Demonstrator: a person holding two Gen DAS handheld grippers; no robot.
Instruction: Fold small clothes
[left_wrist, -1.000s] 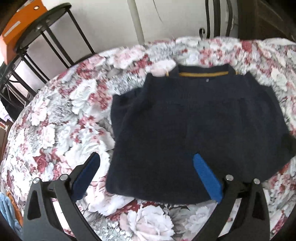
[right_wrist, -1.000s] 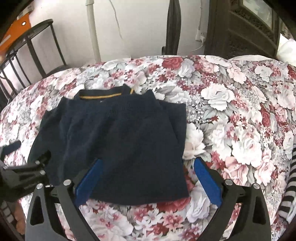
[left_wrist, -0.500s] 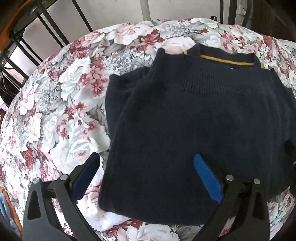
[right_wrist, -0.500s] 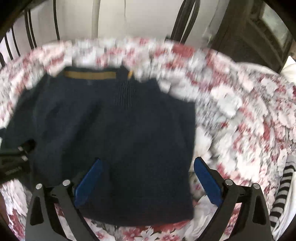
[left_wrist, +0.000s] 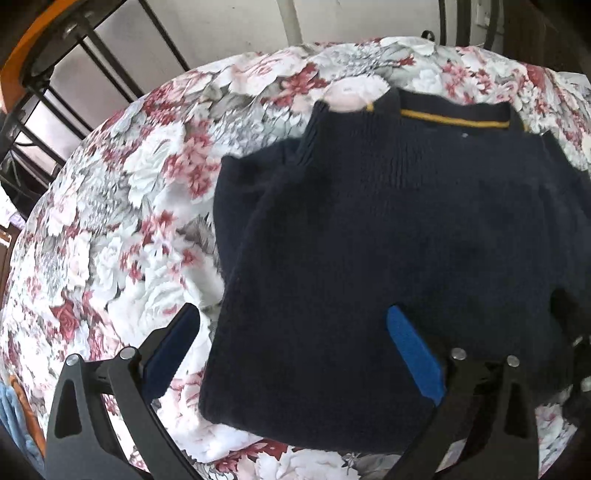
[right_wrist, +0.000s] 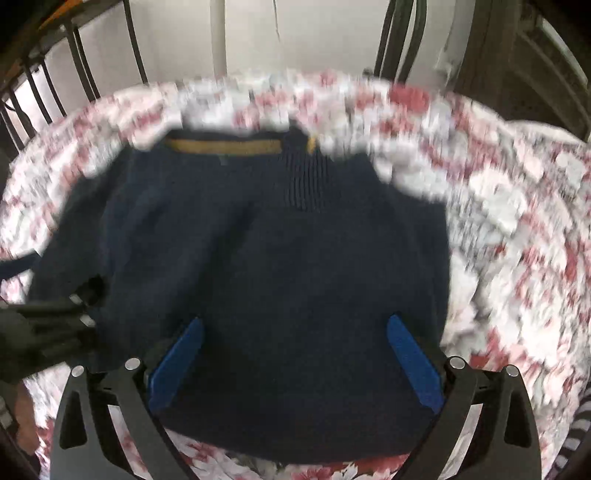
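My left gripper (left_wrist: 291, 354) hangs with jaws wide and empty over the near left hem of the navy sweater (left_wrist: 388, 258) lying on the floral bedspread (left_wrist: 110, 221); my right gripper (right_wrist: 295, 362), likewise spread, hovers over the near hem, though blur hides detail. Next, I judge, both must pinch the hem and fold it toward the collar.

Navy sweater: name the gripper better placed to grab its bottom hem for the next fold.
Right, probably. The right gripper has both open fingers over the navy sweater, just above its hem. The left gripper straddles the side edge, one finger over the floral bedspread.
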